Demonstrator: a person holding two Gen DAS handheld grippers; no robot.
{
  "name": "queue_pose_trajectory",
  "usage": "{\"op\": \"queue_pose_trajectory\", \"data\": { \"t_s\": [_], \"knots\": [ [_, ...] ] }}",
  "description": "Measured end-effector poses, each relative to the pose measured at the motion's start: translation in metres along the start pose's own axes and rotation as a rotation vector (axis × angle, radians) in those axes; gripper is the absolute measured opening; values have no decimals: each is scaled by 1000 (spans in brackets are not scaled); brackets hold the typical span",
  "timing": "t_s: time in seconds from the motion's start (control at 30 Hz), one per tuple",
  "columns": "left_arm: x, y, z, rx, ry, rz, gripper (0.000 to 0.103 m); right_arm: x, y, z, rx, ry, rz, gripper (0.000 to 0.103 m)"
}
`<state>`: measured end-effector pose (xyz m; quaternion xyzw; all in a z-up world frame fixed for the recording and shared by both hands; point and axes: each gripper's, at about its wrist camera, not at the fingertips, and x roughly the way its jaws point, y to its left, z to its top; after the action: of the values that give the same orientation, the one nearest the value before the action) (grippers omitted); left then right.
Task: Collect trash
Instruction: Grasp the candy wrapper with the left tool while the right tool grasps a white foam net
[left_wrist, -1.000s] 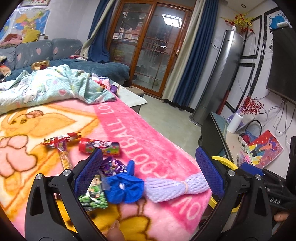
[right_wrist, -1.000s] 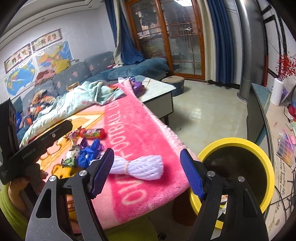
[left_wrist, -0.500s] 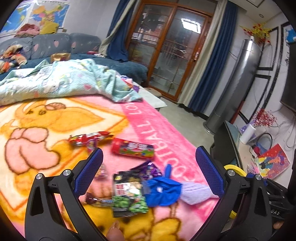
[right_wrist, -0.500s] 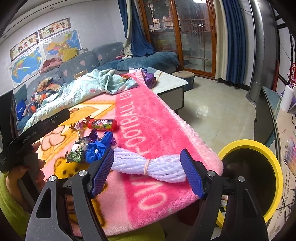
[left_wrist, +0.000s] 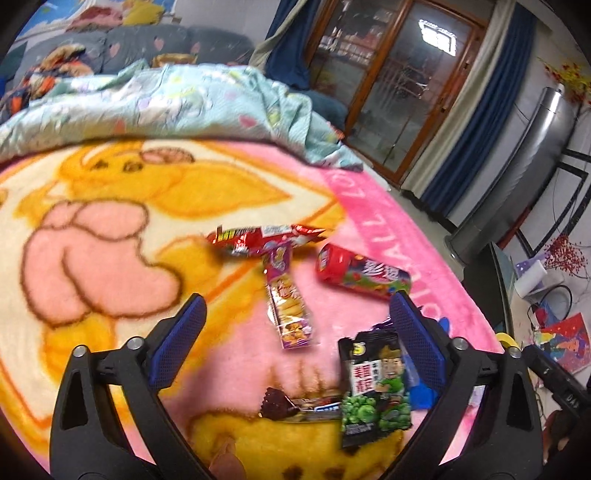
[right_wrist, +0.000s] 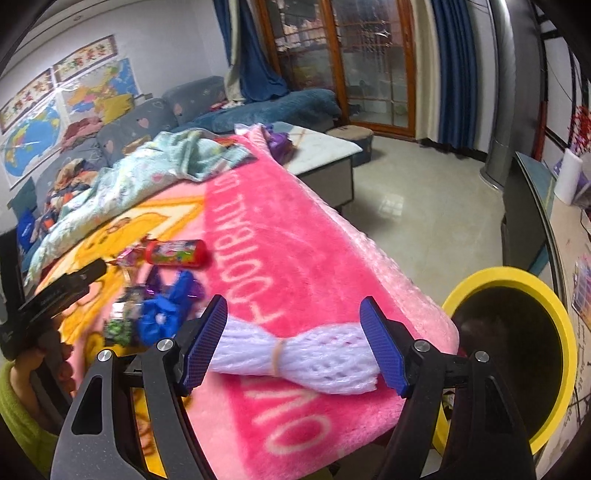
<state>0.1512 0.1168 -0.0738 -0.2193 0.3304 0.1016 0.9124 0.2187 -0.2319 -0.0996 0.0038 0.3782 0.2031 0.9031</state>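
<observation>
A: Left wrist view?
B: Left gripper (left_wrist: 295, 332) has slid left over the pink blanket (left_wrist: 110, 229); jaws just narrowed slightly, still apart, gripping nothing. Purple snack wrapper (left_wrist: 290, 306) now lies between them.
A: Right wrist view?
B: Right gripper (right_wrist: 295, 343) has come nearer; jaws apart, straddling the white foam net (right_wrist: 295, 358) at the blanket's edge beside the yellow bin (right_wrist: 565, 332).

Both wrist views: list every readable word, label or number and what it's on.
"FOOTBALL LO", cut off by the quilt: blanket, along its pink border.
"OV": same border, near end.
"5" in a yellow circle: green pea packet.
Packet's large characters, the tube and the red wrapper: print too blurred to read.
Wall posters: too small.
</observation>
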Motion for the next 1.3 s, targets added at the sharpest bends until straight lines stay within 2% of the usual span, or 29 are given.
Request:
{"op": "queue_pose_trajectory", "data": {
  "t_s": [0.27, 0.33, 0.43, 0.63, 0.73, 1.0, 1.07, 1.1, 1.13, 1.2, 1.3],
  "knots": [
    [25, 0, 1, -13, 57, -16, 53, 23, -26, -14, 75, 74, -29, 72],
    [32, 3, -2, -23, 86, -15, 40, 27, -31, -17, 91, 89, -16, 72],
    [38, 6, -5, -35, 116, -18, 30, 32, -37, -23, 123, 114, 9, 72],
    [37, 8, -7, -41, 119, -31, 26, 29, -40, -30, 129, 114, 35, 69],
    [39, 10, -8, -47, 121, -37, 24, 26, -37, -32, 115, 113, 44, 64],
    [37, 9, -8, -43, 117, -53, 19, 22, -31, -32, 83, 126, 72, 44],
    [34, 10, -9, -43, 113, -61, 16, 20, -29, -32, 73, 127, 80, 38],
    [32, 9, -9, -43, 107, -66, 9, 19, -28, -32, 67, 126, 83, 33],
    [28, 8, -9, -38, 98, -73, 6, 18, -27, -32, 64, 124, 85, 31],
    [24, 6, -8, -29, 90, -83, 4, 14, -24, -31, 51, 120, 90, 24],
    [18, 3, -9, -21, 83, -93, 4, 11, -21, -30, 41, 117, 95, 21]
  ]
}}
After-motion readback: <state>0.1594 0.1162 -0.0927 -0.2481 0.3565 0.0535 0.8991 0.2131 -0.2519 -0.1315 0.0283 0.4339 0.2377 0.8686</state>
